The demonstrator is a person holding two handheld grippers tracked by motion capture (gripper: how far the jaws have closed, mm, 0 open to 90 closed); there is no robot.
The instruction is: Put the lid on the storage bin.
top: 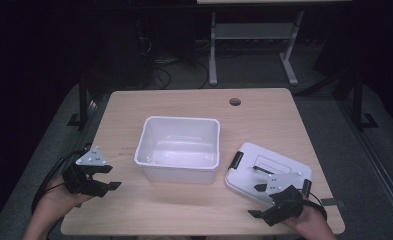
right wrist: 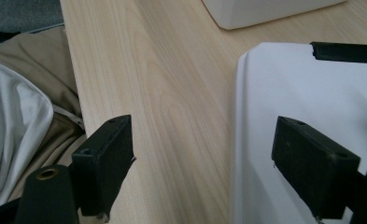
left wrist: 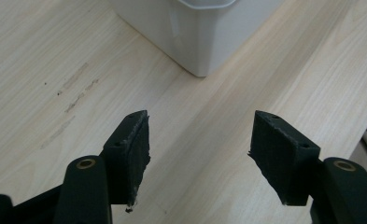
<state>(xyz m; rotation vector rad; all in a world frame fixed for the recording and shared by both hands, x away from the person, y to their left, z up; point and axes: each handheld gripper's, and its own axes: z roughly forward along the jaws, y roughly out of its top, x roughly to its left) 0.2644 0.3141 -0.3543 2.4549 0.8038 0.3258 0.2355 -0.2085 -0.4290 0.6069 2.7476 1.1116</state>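
Left gripper view: left gripper (left wrist: 197,154) jaws apart, empty, above table (left wrist: 41,56).

I see the wooden table (top: 134,210) carrying a white open bin (top: 180,148) and, just beside it, a white lid (top: 264,167)

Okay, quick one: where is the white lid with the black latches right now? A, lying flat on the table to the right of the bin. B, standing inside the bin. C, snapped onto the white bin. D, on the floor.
A: the lid lies flat on the table to the right of the open bin, by the right hand-held gripper.
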